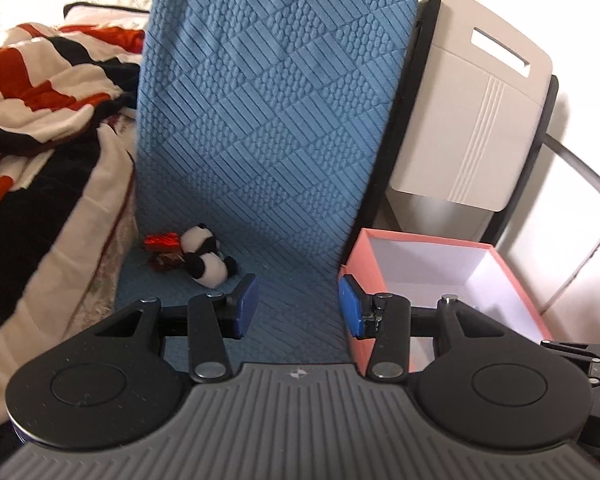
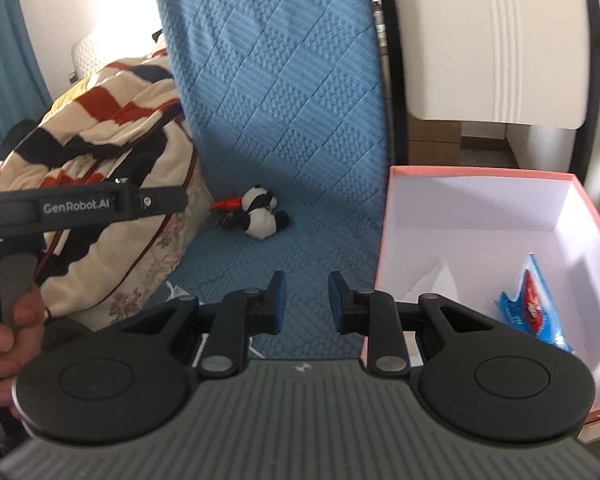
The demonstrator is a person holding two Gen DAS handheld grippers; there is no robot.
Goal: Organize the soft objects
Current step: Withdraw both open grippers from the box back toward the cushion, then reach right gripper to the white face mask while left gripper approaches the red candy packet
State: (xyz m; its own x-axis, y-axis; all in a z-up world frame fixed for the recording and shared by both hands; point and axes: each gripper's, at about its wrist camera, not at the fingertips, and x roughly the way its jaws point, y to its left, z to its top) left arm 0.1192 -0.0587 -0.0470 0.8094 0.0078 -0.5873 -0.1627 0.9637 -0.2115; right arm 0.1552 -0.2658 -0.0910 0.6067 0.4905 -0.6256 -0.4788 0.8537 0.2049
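Note:
A small panda plush with a red tag lies on the blue quilted mat, close to where the mat bends upward. My left gripper hovers above the mat in front of it, open, nothing between its blue pads. In the right wrist view the panda plush sits ahead and left of my right gripper, which is open with a narrower gap and holds nothing. To the right stands a pink box with a white inside; a blue snack packet and a white tissue lie in it.
A striped red, black and white blanket is heaped at the left. A white folded chair leans behind the pink box. A hand holds the left gripper's handle at the left of the right wrist view.

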